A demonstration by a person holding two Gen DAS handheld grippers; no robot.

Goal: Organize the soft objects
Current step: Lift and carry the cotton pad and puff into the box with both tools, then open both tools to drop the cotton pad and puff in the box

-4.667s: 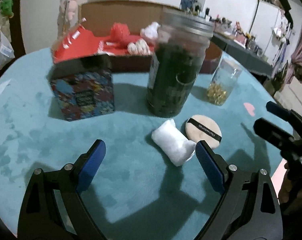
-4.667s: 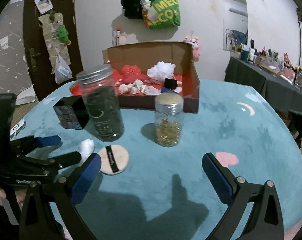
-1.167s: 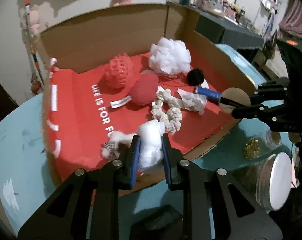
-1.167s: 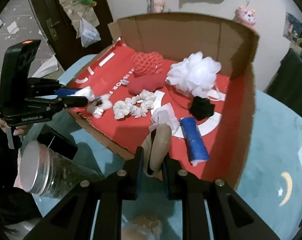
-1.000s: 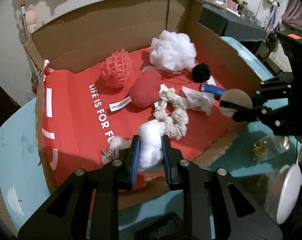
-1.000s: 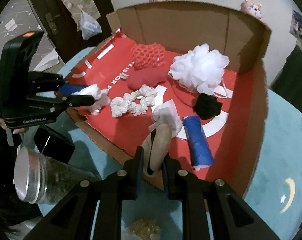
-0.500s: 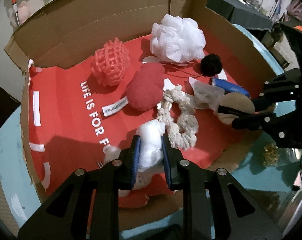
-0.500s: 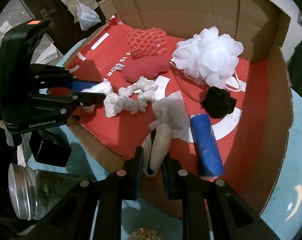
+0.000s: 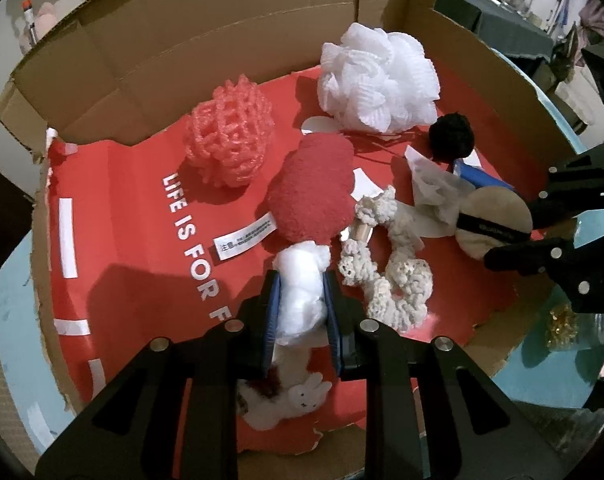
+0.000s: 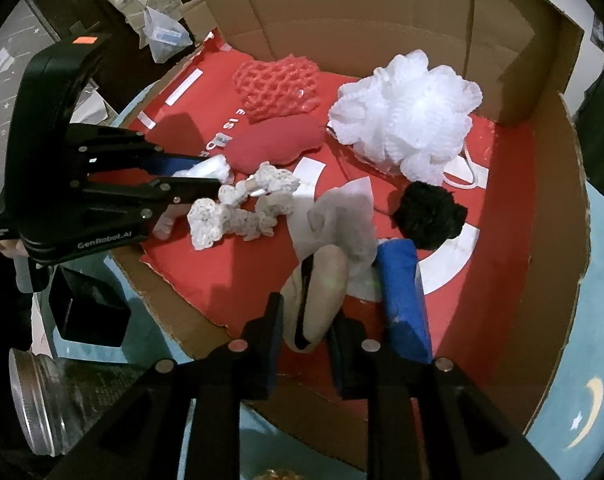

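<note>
**Both grippers over the cardboard box, each with a soft item between its jaws**

Left wrist view: the left gripper was clamped on a white cotton roll, its blue pads pressing both sides, above the near part of the red liner inside the cardboard box. Below the jaws, at the near edge of the liner, lay a small white plush toy. Just beyond the roll sat a red plush cushion, and far left of that a pink mesh sponge. A white bath pouf rested near the far wall, with a black pompom to its right. A cream crochet scrunchie lay just right of the roll. At the right, the right gripper had a beige powder puff between its fingers, beside a crumpled white tissue

Right wrist view: the right gripper had its jaws opening, the powder puff standing on edge between them above the box's near rim; the left pad appeared clear of it. A blue rolled cloth lay just right of the puff, the tissue just beyond it, and the pompom farther right. The left gripper reached in from the left with the cotton roll, beside the scrunchie. A glass jar stood outside the box at near left
</note>
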